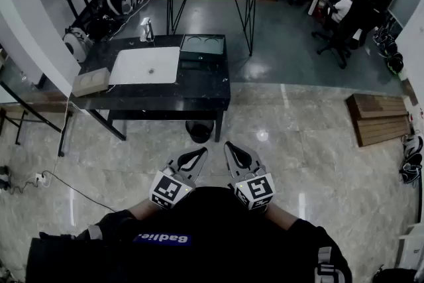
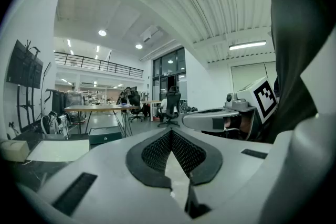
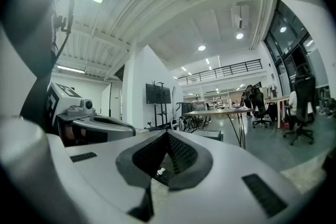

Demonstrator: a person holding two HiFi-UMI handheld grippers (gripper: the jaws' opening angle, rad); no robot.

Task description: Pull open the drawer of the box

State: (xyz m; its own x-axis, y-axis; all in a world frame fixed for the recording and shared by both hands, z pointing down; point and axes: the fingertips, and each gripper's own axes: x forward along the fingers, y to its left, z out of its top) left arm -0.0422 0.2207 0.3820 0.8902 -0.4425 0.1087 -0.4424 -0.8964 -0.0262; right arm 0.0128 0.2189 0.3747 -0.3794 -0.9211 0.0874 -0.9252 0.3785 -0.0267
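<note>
L gripper [image 1: 201, 152], R gripper [image 1: 229, 146] closed; blue chest label [image 1: 163, 239].

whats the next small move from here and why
Probably walk forward to the table, so the dark box on it comes within reach. The left gripper and right gripper are both shut, empty and close to the body, with floor between them and the table.

The dark box [image 1: 202, 48] lies flat, top up, at the black table's [image 1: 165, 95] far right corner, toward twelve o'clock in the head view; its drawer's state cannot be made out
</note>
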